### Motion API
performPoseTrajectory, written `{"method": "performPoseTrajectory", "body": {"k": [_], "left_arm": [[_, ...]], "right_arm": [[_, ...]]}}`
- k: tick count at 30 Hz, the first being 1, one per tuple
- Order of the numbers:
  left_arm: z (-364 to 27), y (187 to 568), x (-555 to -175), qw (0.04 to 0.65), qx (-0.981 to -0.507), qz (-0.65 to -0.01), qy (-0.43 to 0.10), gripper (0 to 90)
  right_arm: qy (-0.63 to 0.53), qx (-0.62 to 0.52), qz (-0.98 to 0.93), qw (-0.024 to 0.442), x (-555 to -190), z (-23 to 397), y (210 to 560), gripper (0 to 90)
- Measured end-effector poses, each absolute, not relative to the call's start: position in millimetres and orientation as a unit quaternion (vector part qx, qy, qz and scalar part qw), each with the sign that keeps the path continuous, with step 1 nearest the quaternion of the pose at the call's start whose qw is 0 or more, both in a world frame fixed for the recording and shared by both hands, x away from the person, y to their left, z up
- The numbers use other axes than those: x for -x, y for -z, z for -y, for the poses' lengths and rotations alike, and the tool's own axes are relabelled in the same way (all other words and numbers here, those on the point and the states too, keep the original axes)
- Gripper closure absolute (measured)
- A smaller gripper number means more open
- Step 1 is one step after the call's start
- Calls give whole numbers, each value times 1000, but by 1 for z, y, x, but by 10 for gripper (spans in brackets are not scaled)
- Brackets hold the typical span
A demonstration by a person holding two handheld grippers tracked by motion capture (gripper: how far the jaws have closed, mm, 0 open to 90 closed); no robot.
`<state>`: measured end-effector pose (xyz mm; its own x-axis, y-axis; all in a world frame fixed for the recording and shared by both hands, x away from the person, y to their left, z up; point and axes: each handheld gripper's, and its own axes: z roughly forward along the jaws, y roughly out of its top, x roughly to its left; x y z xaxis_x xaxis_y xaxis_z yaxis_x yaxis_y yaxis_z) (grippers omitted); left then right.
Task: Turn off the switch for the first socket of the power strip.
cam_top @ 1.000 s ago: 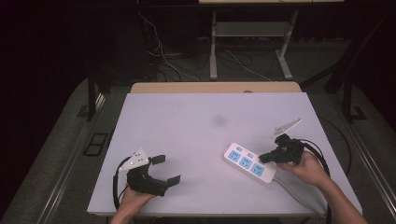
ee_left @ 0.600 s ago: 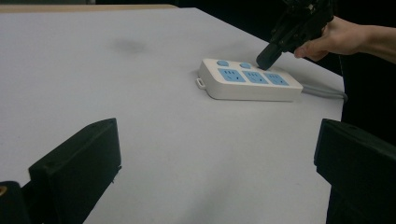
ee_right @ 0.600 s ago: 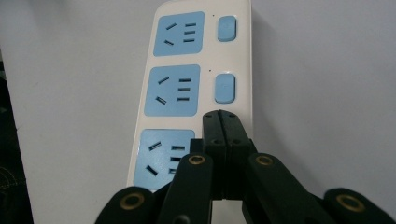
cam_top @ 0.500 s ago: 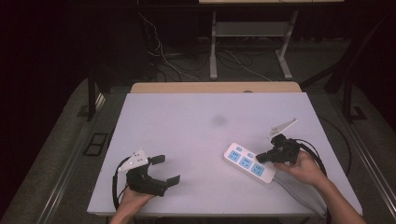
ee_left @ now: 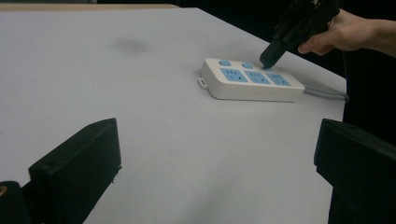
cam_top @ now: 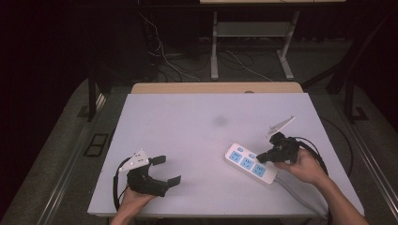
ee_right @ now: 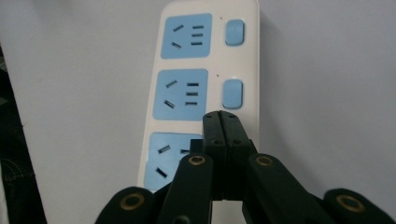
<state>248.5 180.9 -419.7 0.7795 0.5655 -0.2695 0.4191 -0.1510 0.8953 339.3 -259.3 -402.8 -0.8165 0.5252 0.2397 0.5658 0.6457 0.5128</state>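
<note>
High overhead; two low views sharing power strip (ee_right: 205, 79).

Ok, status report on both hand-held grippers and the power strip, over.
Left hand-held gripper open, idle near table edge. Right hand-held gripper shut, tips down on power strip, third switch end. Table around it bare.

Floor cables (cam_top: 234, 58) (behind the table (cam_top: 187, 122))

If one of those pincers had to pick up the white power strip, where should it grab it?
Probably across the narrow width of the power strip, near the cable-free end, coming straight down. It lies flat on the table, so its long plain side walls offer parallel faces; the open left gripper looks wide enough.
</note>
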Motion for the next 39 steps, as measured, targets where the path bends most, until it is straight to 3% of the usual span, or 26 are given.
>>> {"method": "performPoseTrajectory", "body": {"k": [25, 30, 32, 39], "left_arm": [[-181, 418, -247, 571, -751, -325, -65, 0], [-182, 418, -247, 572, -750, -326, -66, 0], [-182, 418, -247, 572, -750, -326, -67, 0], [-182, 417, -247, 575, -747, -327, -66, 0]], "right_arm": [[346, 336, 876, -4, -326, 293, 368, 897], [364, 358, 860, -10, -321, 302, 367, 761], [376, 375, 847, -16, -316, 307, 368, 653], [393, 410, 823, -36, -306, 317, 370, 479]]}}
